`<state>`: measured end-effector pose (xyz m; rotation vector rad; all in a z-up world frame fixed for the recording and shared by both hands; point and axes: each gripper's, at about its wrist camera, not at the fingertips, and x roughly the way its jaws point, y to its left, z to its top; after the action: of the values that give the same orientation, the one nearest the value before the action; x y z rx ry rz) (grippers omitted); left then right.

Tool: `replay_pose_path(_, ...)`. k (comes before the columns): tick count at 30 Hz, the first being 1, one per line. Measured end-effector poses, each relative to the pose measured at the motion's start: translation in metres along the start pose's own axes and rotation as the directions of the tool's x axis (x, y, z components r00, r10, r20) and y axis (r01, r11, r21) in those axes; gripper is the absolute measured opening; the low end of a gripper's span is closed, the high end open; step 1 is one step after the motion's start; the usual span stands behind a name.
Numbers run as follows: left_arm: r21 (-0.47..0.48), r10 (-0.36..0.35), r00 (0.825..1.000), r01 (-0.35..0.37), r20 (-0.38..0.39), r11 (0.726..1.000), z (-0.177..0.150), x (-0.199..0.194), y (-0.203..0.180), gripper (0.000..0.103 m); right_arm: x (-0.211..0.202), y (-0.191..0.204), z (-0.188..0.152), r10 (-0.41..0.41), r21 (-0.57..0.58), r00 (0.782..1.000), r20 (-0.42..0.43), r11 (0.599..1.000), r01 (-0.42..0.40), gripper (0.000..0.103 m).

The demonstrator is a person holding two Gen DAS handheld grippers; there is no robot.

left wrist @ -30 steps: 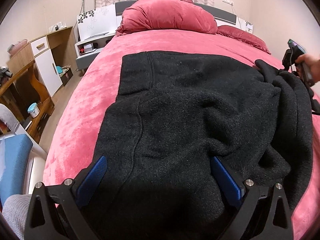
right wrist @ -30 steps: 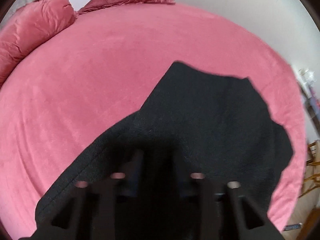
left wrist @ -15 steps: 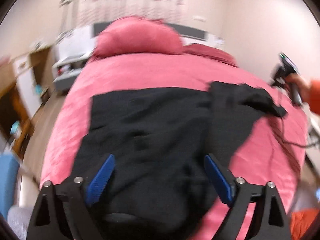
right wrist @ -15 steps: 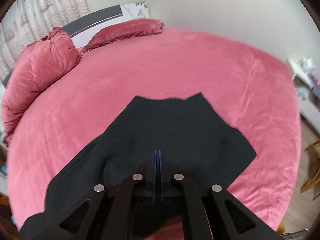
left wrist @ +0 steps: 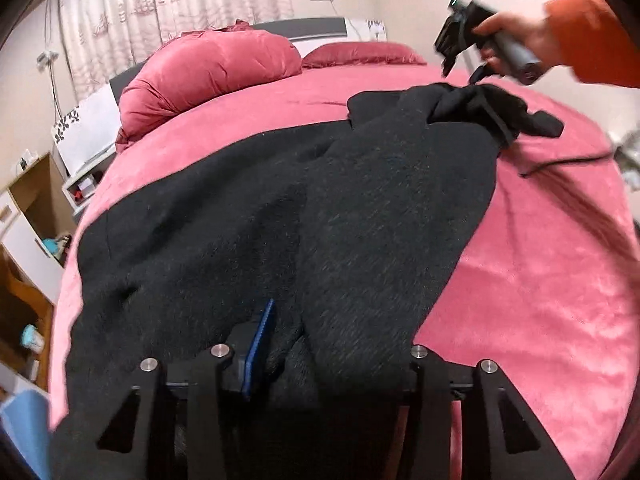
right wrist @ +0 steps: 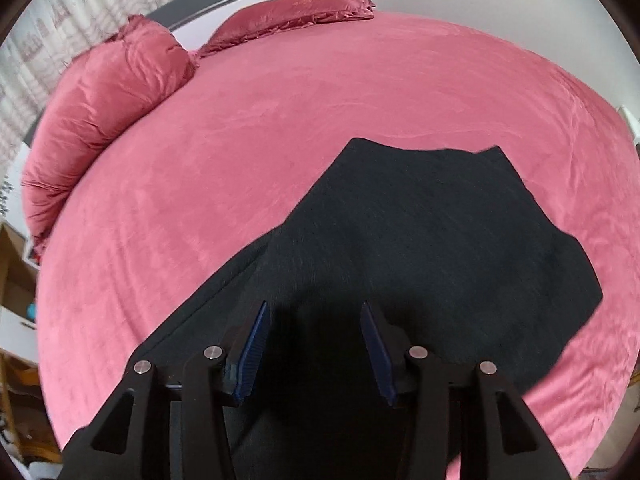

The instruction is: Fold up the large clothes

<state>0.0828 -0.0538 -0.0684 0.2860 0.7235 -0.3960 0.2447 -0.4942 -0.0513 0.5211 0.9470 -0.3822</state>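
1. Left wrist view: the black garment (left wrist: 280,220) lies across the pink bed (left wrist: 540,280), one side thrown over the middle and bunched near the far edge. The left gripper (left wrist: 304,344) has just been closing, and a thick fold sits between its jaws, seemingly pinched. A hand (left wrist: 516,40) holds the right gripper (left wrist: 460,68) above the bunched end.
2. Right wrist view: those jaws have just been opening and stand apart over flat black cloth, gripping nothing.
3. I'd say a fold is mid-way; next, carry the pinched side across and smooth it.
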Motion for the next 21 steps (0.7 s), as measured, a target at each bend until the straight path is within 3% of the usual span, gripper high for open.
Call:
replay_pose_path(4, -0.039, -0.051, 0.999, 0.051, -0.018, 0.998, -0.001, 0.006, 0.008, 0.046, 0.035, 0.017, 0.018, -0.018, 0.014, 0.999, -0.031, 1.000, 0.018, 0.048)
replay_pose_path(8, -0.032, -0.061, 0.998, 0.060, -0.023, 0.998, -0.001, 0.007, 0.005, 0.049, 0.068, 0.029, 0.022, -0.126, -0.022, 0.987, -0.104, 0.992, 0.124, 0.048)
replay_pose_path(9, -0.032, -0.063, 0.998, 0.062, -0.024, 0.998, -0.001, 0.007, 0.005, 0.050, 0.068, 0.029, 0.020, -0.132, -0.025, 0.987, -0.091, 0.991, 0.130, 0.044)
replay_pose_path(11, -0.030, -0.061, 0.998, 0.060, -0.028, 0.998, 0.001, 0.007, 0.004, 0.052, 0.062, 0.025, 0.021, -0.104, -0.022, 0.991, -0.080, 0.994, 0.103, 0.020)
replay_pose_path(13, -0.024, -0.054, 0.998, 0.053, -0.036, 0.998, 0.003, 0.008, 0.003, 0.051, 0.046, 0.015, 0.020, -0.061, -0.007, 0.997, -0.054, 0.998, 0.060, 0.014)
replay_pose_path(14, -0.022, -0.046, 0.998, 0.046, -0.041, 0.999, 0.007, 0.007, 0.002, 0.047, 0.032, 0.005, 0.019, -0.025, 0.015, 0.999, -0.028, 1.000, 0.025, 0.013)
replay_pose_path(16, -0.044, -0.041, 0.999, 0.040, -0.032, 0.998, 0.017, 0.003, 0.003, 0.019, 0.007, -0.014, 0.015, 0.005, 0.044, 1.000, 0.017, 0.999, -0.005, 0.012)
replay_pose_path(18, -0.070, -0.056, 0.998, 0.056, -0.007, 0.996, 0.024, -0.011, 0.006, 0.013, -0.020, -0.039, 0.008, 0.039, 0.087, 0.998, 0.056, 0.995, -0.044, 0.012)
replay_pose_path(21, -0.021, -0.042, 0.998, 0.043, 0.041, 0.999, 0.029, -0.033, 0.000, 0.012, -0.053, -0.084, -0.009, 0.107, 0.165, 0.989, 0.099, 0.979, -0.122, 0.011)
